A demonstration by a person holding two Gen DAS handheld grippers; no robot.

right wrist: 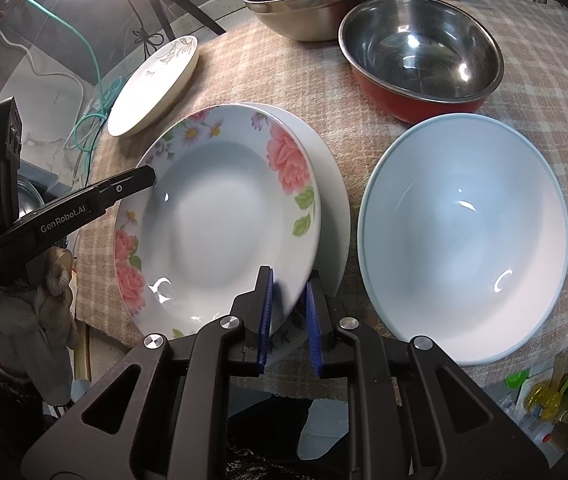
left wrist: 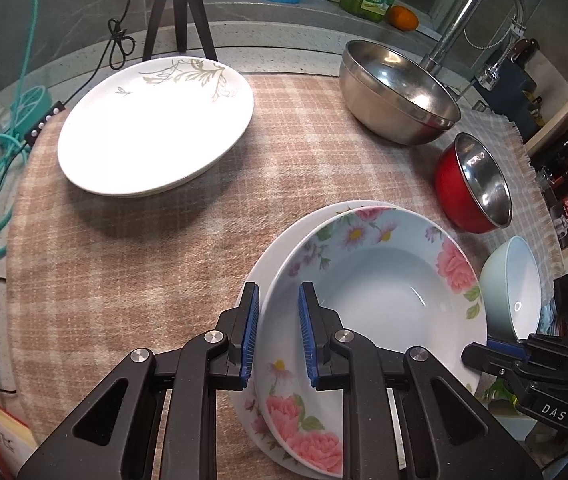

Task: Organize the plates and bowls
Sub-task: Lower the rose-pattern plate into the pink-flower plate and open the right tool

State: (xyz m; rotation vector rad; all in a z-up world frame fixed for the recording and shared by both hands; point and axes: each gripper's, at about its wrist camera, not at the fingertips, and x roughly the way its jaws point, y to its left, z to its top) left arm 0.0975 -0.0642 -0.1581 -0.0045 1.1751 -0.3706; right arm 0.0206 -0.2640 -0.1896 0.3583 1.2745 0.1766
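Floral plate [left wrist: 367, 304] is seen lying on a plain white plate [left wrist: 284, 248], shifted a little off centre, on the checked cloth [left wrist: 164, 272] that covers the counter. Its near-left rim is straddled by the left tool [left wrist: 278, 332], one blue pad outside and one inside the rim, with the jaws narrowed onto it; the grip is seen to be closed on the plate. In the right wrist view the right tool [right wrist: 289, 320] is seen at the opposite rim, its jaws nearly closed with the plate's edge between the pads [right wrist: 266, 312]; whether both pads press on the rim cannot be told for certain, though contact appears likely. A pale blue bowl [right wrist: 463, 240] is placed just beside the stacked plates, and a red bowl [right wrist: 419, 60] with a steel inside is set behind it. Two nested steel bowls [left wrist: 397, 96] are found farther back near the tap [left wrist: 479, 12]. A white plate with a leaf pattern [left wrist: 156, 124], resting on another one, is set well apart at the far left of the cloth. A gloved hand [right wrist: 28, 312] is seen holding the left tool.
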